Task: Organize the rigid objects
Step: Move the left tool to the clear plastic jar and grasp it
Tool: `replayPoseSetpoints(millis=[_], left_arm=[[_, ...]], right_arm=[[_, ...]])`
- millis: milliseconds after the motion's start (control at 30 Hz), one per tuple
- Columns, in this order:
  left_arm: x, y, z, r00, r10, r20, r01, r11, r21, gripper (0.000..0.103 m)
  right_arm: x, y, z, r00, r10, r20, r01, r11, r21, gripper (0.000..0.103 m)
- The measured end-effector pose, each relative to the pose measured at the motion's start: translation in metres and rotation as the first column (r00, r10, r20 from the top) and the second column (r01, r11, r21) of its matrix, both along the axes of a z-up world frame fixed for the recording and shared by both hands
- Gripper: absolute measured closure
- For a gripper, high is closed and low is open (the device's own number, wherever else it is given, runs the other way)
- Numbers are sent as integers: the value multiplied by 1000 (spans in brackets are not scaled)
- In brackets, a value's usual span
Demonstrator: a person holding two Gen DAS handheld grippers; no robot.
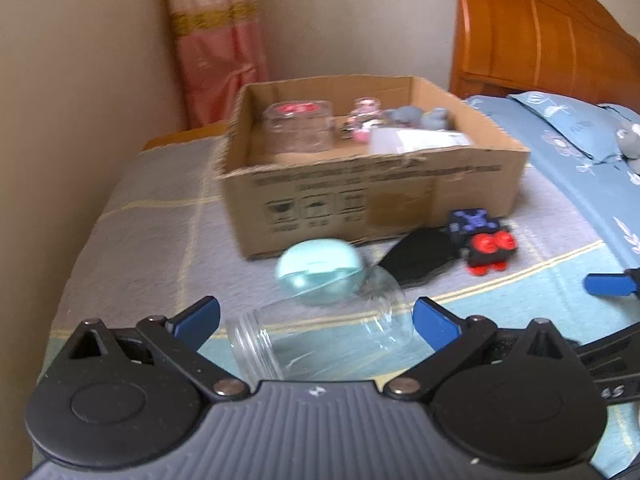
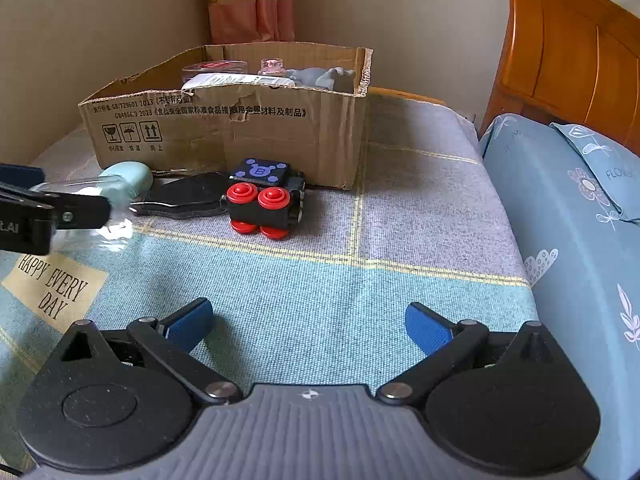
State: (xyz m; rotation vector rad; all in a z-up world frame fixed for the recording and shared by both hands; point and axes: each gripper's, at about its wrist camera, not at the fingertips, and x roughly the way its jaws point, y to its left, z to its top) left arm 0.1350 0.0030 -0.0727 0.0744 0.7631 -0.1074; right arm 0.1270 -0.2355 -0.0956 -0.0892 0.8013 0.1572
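A clear plastic jar (image 1: 320,336) lies on its side on the bedspread, between the open fingers of my left gripper (image 1: 316,322); whether the pads touch it I cannot tell. Behind it sit a mint-green egg-shaped case (image 1: 320,272), a flat black object (image 1: 420,256) and a black block toy with red buttons (image 1: 486,242). The cardboard box (image 1: 400,200) holds a clear jar (image 1: 298,126) and other items. My right gripper (image 2: 308,324) is open and empty above the blanket. The block toy (image 2: 266,196) and green case (image 2: 128,178) lie ahead of it before the box (image 2: 224,136).
A blue floral pillow (image 2: 572,216) lies along the right side. A wooden headboard (image 2: 572,52) stands at the back right. A pink curtain (image 1: 216,40) hangs in the wall corner behind the box. The left gripper's arm (image 2: 48,212) enters the right wrist view at left.
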Motion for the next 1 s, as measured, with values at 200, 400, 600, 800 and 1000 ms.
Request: replayPoseSetpoints(millis=[200, 400, 600, 800, 1000], left_arm=[[-1, 19, -11, 998, 51, -28, -53, 996, -70, 0], [0, 22, -10, 997, 66, -33, -69, 994, -89, 0], [-11, 33, 6, 1000, -8, -1, 7, 988, -153, 0], [-15, 29, 6, 995, -95, -4, 95, 991, -98, 0], [-24, 10, 1, 967, -253, -13, 252, 966, -52, 1]], right_arm=[[0, 2, 0, 1000, -5, 1, 5, 1000, 0, 0], [3, 5, 0, 1000, 1, -1, -1, 1000, 1, 0], [6, 10, 0, 1000, 5, -1, -5, 1000, 0, 0], [7, 13, 0, 1000, 12, -2, -12, 1000, 1, 0], [4, 17, 1, 999, 38, -12, -38, 999, 0, 0]])
